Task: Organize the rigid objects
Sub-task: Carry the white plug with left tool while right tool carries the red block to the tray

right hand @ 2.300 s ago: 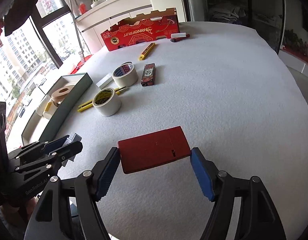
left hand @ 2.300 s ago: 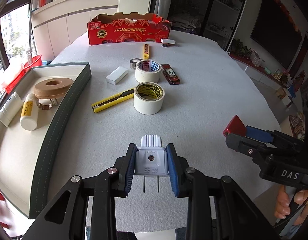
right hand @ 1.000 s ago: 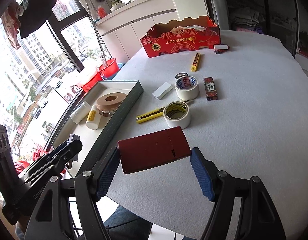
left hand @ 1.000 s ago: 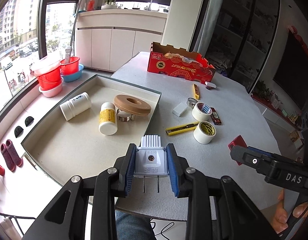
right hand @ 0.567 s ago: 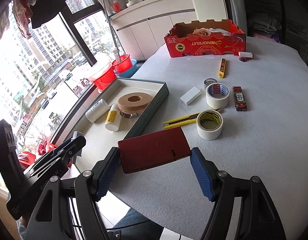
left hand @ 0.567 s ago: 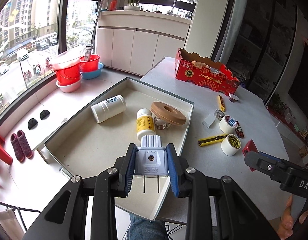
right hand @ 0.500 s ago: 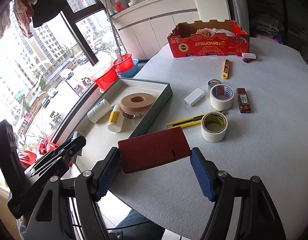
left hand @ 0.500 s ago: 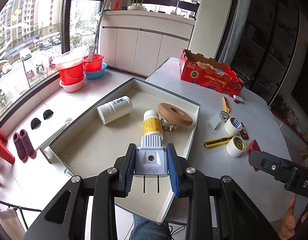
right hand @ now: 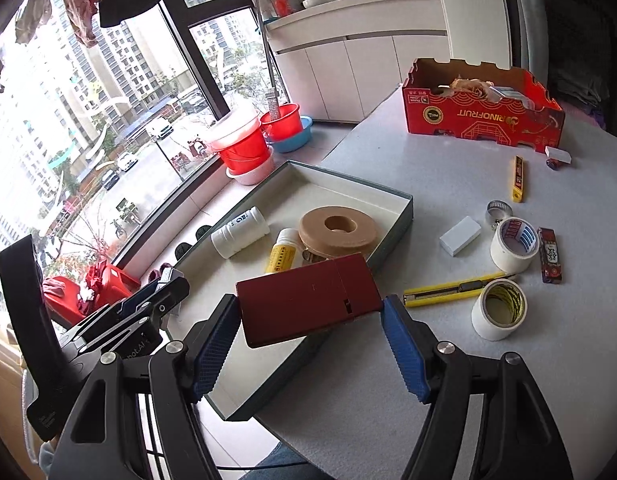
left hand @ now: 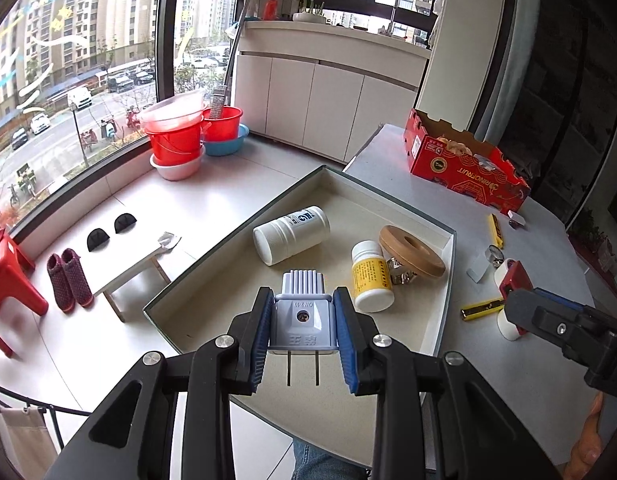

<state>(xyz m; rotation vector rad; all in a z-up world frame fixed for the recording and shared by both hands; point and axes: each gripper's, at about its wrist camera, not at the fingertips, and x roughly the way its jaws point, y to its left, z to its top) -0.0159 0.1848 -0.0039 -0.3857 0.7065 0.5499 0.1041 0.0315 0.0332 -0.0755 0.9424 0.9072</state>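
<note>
My left gripper point(left hand: 303, 334) is shut on a grey plug adapter point(left hand: 303, 318), prongs toward the camera, held above the near part of the open tray point(left hand: 448, 280). My right gripper point(right hand: 310, 342) is shut on a flat dark red box point(right hand: 306, 300) and holds it over the tray's point(right hand: 392, 248) near right wall. The tray holds a white bottle point(left hand: 290, 234), a yellow-labelled bottle point(left hand: 370, 276), a brown tape ring point(left hand: 412, 252) and a metal clip point(left hand: 400, 274). The right gripper also shows in the left wrist view point(left hand: 548, 320).
On the grey table point(right hand: 528, 380) lie two tape rolls point(right hand: 498, 308), a yellow utility knife point(right hand: 452, 289), a white block point(right hand: 460, 235), a hose clamp point(right hand: 499, 209), a dark red bar point(right hand: 550, 255), a yellow stick point(right hand: 518, 179) and a red cardboard box point(right hand: 482, 110). Red buckets point(left hand: 176, 136) and a stool stand on the floor left.
Both grippers have swung left from over the table to over the tray, each still holding its object. The tray and its contents now fill the middle of both views.
</note>
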